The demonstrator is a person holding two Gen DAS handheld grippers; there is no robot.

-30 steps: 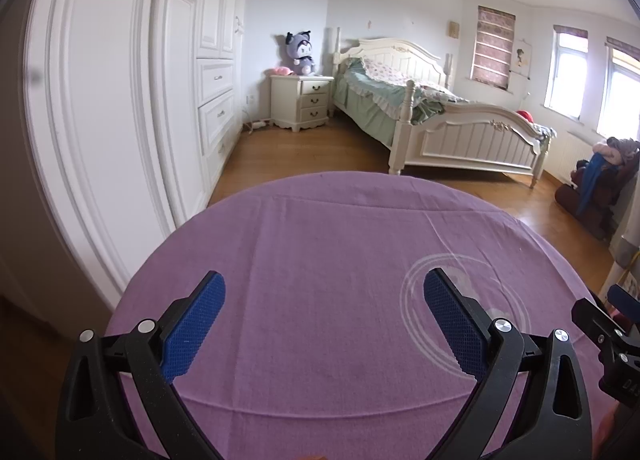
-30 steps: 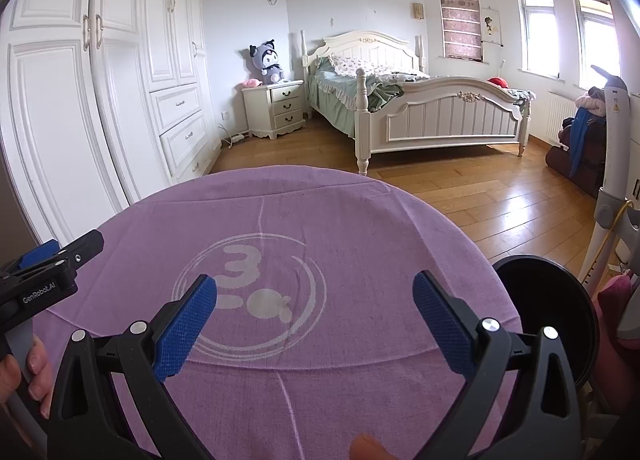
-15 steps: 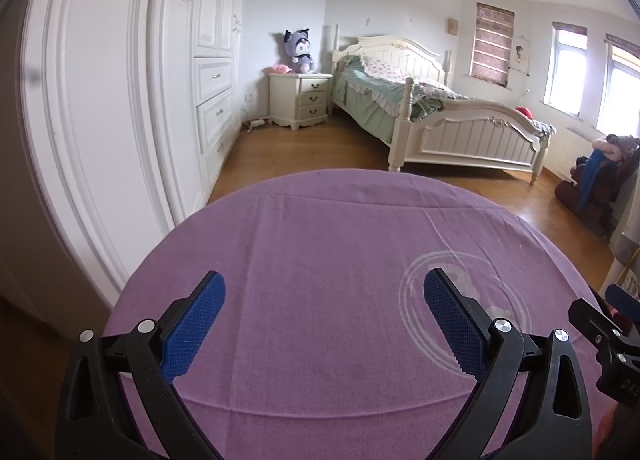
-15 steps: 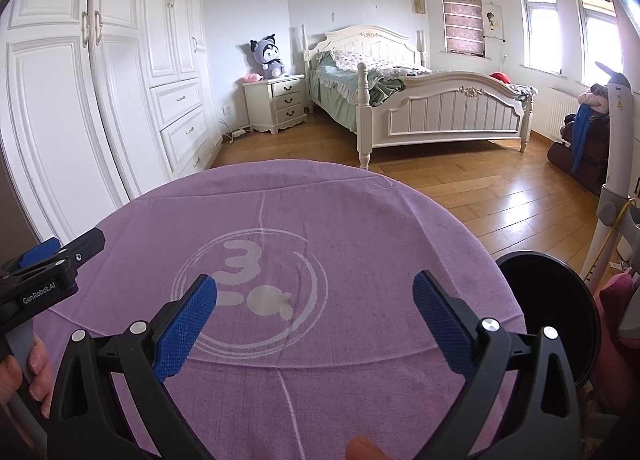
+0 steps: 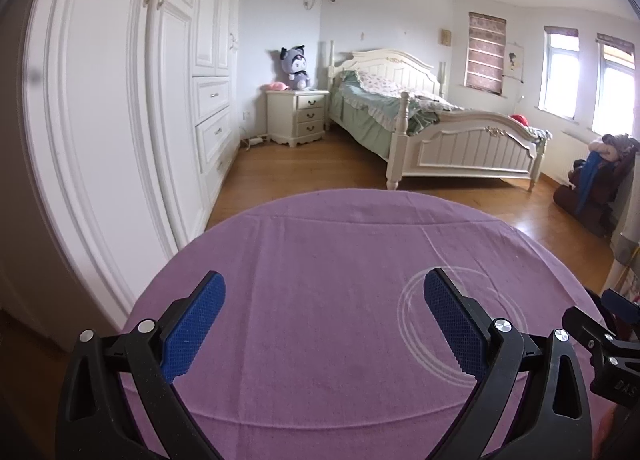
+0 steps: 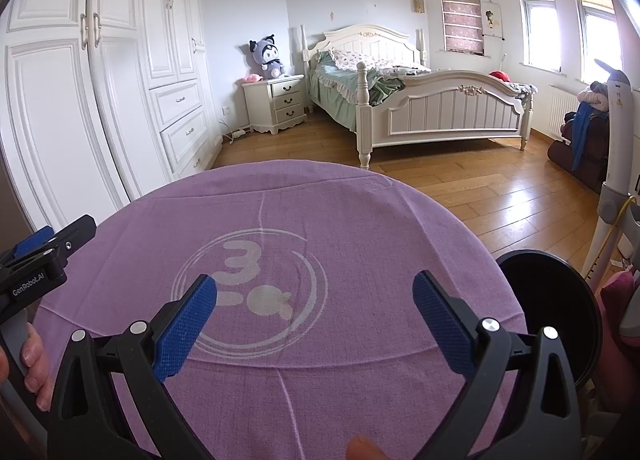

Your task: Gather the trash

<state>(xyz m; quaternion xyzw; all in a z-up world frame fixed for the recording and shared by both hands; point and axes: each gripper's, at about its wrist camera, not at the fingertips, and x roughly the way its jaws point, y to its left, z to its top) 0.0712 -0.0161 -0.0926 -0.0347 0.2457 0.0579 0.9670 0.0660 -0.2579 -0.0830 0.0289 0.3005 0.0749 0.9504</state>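
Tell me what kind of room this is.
Most likely a home bedroom: a white bed with rumpled bedding, a nightstand with a plush toy on top, and a tall built-in wardrobe. A round table with a purple cloth stands in front.

Left tool [image 5: 324,296] hangs over the bench [image 5: 320,244] with its blue pads [image 5: 194,326] spread wide, nothing between them. Purple cloth [image 5: 328,348] has a white ring print [image 5: 416,300] by the right pad. Right tool [image 5: 604,344] pokes in at the edge. Behind: white wardrobe [image 5: 120,120], nightstand [image 5: 298,116], bed [image 5: 432,124].
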